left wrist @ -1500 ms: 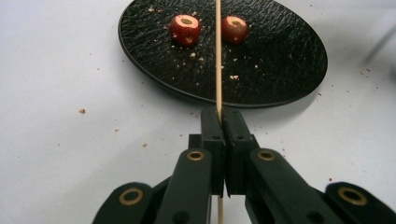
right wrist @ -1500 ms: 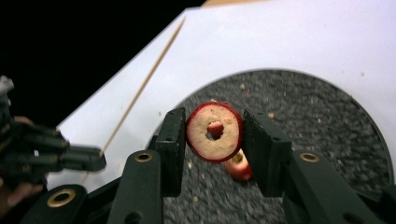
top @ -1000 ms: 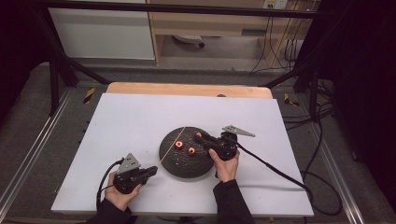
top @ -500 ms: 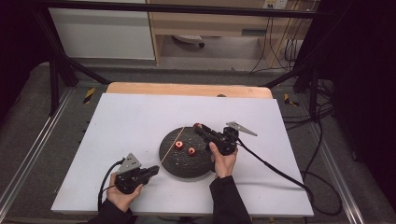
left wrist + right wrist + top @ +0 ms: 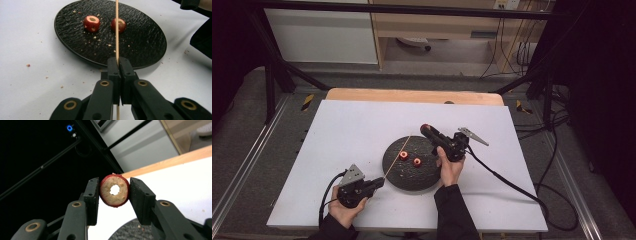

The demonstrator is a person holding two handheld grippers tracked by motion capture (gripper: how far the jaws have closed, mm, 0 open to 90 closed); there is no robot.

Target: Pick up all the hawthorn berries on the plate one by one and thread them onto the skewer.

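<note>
Fingers on our left gripper (image 5: 117,72) pinch the skewer (image 5: 116,30) bare, our right gripper (image 5: 114,192) clamps one cored fruit (image 5: 114,190), and two fruits (image 5: 91,23) wait unthreaded on the plate (image 5: 145,47).

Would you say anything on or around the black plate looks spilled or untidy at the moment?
Yes, slightly: pale crumbs lie scattered over the black plate near the two cored red fruits, and a few reddish specks have landed on the white table beside it.

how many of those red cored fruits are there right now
3. Two lie side by side on the black plate: one on the left, one on the right behind the wooden skewer. The third is clamped in the right gripper, lifted above the plate.
</note>
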